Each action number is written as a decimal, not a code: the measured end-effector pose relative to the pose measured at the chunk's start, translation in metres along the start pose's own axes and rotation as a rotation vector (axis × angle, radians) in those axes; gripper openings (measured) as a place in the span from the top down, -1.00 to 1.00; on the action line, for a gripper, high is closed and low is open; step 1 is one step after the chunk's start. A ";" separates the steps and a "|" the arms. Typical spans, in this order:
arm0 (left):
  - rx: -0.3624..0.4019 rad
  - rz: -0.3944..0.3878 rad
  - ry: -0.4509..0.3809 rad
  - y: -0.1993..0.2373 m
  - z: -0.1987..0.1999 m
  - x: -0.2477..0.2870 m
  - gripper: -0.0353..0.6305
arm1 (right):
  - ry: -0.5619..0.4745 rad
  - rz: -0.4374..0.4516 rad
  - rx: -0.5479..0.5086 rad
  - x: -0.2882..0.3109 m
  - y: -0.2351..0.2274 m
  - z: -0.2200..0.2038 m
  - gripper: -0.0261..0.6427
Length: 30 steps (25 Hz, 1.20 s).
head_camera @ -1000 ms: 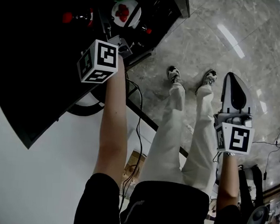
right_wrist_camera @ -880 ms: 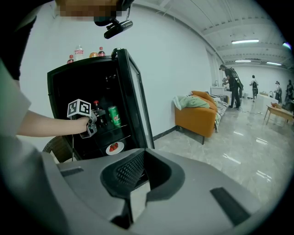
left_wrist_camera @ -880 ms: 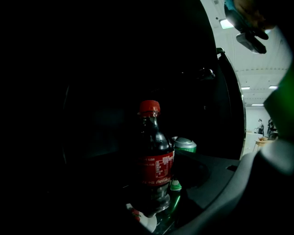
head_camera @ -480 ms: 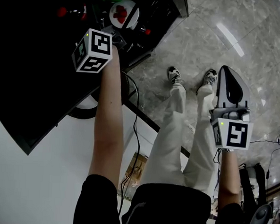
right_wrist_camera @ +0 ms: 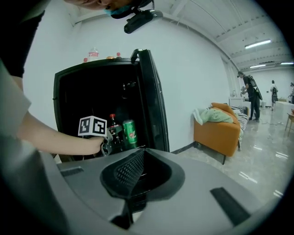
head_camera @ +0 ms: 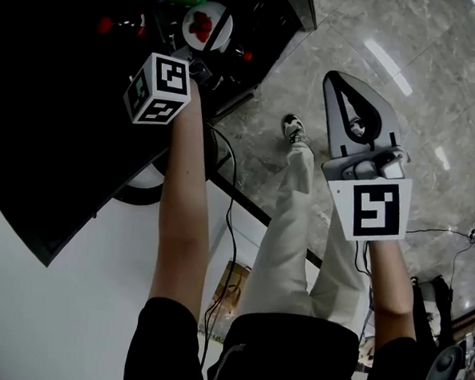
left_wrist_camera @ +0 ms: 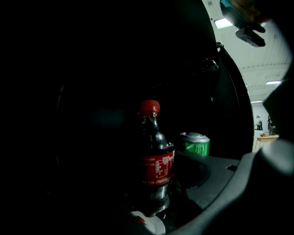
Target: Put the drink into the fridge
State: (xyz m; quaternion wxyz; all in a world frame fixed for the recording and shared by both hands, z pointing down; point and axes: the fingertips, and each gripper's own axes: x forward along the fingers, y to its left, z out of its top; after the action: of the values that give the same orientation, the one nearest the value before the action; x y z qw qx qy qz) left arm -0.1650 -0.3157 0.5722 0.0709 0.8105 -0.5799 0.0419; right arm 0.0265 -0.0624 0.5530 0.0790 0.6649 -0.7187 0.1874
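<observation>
Cola bottle (left_wrist_camera: pixel 155 160), red-capped and red-labelled, is being held upright inside the dark fridge (right_wrist_camera: pixel 59 105), between the jaws of the left hand-held gripper (right_wrist_camera: pixel 109 140). In the left gripper view the jaws are being kept fairly wide around it. The grey jaw at 3 o'clock is lying against the bottle's side, while the other jaw, at 9 o'clock, is being lost in the darkness. A green can (left_wrist_camera: pixel 195 143) is standing just beside the bottle, at its 3 o'clock and a little behind. A white plate (left_wrist_camera: pixel 154 226) with a red spot is being glimpsed under the bottle's base at 6 o'clock; whether the two are touching cannot be told. In the right gripper view the fridge door (right_wrist_camera: pixel 154 101) is being shown swung open at 3 o'clock of the opening. The right hand-held gripper (head_camera: pixel 336 79) is being held well apart from the fridge, over the marble floor (head_camera: pixel 437 69) at 2 o'clock of the head view. Its jaws are being kept together with nothing between them. An orange sofa (right_wrist_camera: pixel 220 128) is being seen at 3 o'clock in that gripper's view.
</observation>
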 end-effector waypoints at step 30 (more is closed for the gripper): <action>-0.028 -0.054 0.086 -0.011 -0.023 -0.063 -0.06 | -0.034 -0.001 -0.008 -0.022 0.011 0.022 0.88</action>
State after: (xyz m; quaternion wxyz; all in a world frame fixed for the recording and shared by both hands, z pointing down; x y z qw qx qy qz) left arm -0.1743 -0.2493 0.5847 0.1083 0.8222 -0.5548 0.0667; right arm 0.0214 -0.0493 0.5233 0.0694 0.6681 -0.7203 0.1731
